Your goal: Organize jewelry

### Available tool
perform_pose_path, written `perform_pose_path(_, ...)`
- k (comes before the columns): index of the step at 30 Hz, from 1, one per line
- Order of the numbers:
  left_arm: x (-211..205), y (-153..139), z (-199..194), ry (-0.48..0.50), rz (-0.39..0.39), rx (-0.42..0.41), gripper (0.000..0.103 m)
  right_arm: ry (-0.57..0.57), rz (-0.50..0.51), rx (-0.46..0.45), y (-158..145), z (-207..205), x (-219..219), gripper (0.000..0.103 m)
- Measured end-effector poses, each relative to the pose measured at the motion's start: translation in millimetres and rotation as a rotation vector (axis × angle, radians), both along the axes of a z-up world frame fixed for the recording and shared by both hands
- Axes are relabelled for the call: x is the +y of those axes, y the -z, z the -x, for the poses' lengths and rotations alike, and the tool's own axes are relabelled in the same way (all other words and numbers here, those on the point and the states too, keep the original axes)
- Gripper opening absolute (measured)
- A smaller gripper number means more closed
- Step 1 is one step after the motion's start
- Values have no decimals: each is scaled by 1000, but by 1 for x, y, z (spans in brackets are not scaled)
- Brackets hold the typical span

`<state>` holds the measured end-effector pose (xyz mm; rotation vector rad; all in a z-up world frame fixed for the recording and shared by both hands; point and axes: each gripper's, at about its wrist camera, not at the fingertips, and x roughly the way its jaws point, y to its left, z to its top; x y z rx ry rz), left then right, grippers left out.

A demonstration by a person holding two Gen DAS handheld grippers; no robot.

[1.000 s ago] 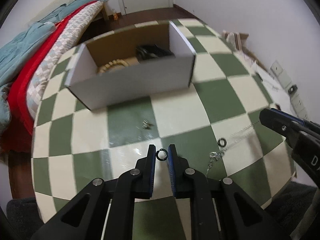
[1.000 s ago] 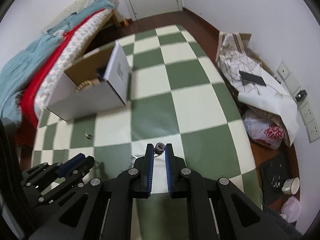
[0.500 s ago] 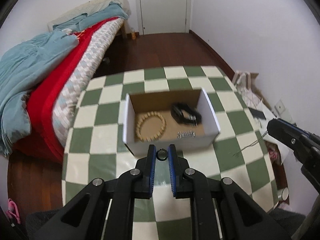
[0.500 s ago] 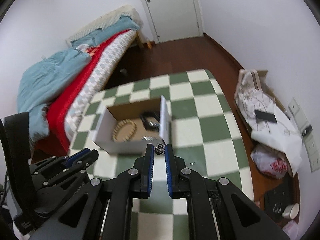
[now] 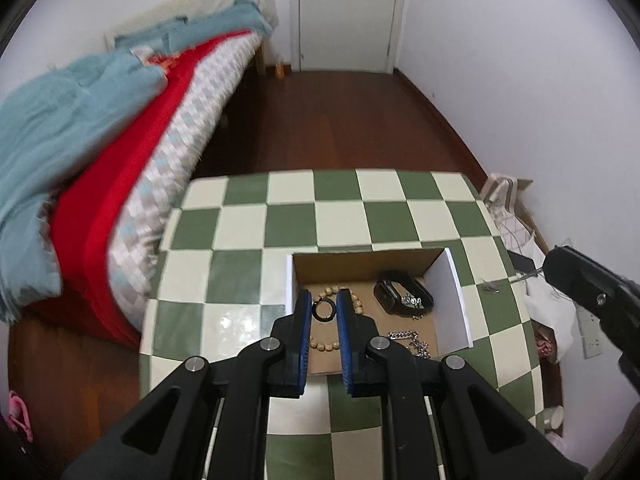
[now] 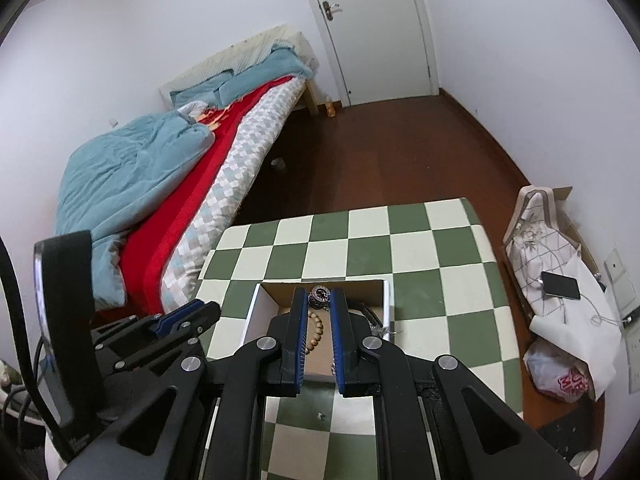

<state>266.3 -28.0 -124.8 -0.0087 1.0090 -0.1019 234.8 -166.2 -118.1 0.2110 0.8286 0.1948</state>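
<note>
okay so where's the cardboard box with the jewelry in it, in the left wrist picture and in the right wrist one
Left wrist view: the cardboard box sits lower centre to right on the checkered table, just behind the left tongs, which hold a black ring.
Right wrist view: the box is at lower centre, largely hidden behind the right tongs.
Shared landmark: the beaded bracelet inside the box, seen between the fingers in both views.

Black linkage arms, silver screws, blue-padded fingers [image 5: 305,312].
</note>
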Motion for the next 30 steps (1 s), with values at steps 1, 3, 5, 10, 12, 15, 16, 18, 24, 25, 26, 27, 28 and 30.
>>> perform_pose_path(1, 1, 6, -7, 1, 13, 25, 10, -1, -3, 11, 4, -4, 0, 12)
perform_pose_path(3, 1, 17, -16, 14, 33, 71, 10, -7, -13, 48, 16, -15, 0, 12)
perform_pose_path(5, 1, 28, -24, 14, 55, 111, 10, -13, -19, 83, 27, -23, 0, 12)
perform_pose_path(10, 0, 50, -43, 22, 99, 215, 13, -33, -53, 209, 66, -49, -4, 12)
perform_pose_path(12, 1, 54, -50, 13, 111, 241, 18, -39, -57, 268, 81, -60, -6, 13)
perform_pose_path(15, 8, 53, -56, -27, 68, 223, 82, -52, -20, 372, 104, -72, -6, 16)
perform_pose_path(16, 11, 51, -57, -38, 65, 213, 93, -52, -4, 389, 108, -73, -6, 34)
perform_pose_path(18, 18, 49, -57, -64, 50, 198, 94, -51, 46, 407, 115, -73, -4, 72)
perform_pose_path(24, 26, 48, -52, -120, -78, 152, 102, -17, 148, 411, 119, -67, 1, 91)
perform_pose_path(25, 26, 47, -49, -124, -100, 138, 102, -7, 171, 410, 119, -66, 2, 98)
perform_pose_path(26, 26, 47, -47, -126, -112, 132, 102, 3, 194, 405, 119, -64, 3, 98)
perform_pose_path(27, 26, 46, -44, -130, -133, 120, 102, 11, 213, 398, 118, -62, 5, 98)
perform_pose_path(28, 26, 46, -41, -132, -146, 113, 102, 17, 225, 397, 119, -60, 5, 98)
perform_pose_path(30, 27, 46, -38, -138, -151, 110, 102, 30, 240, 401, 120, -59, 6, 98)
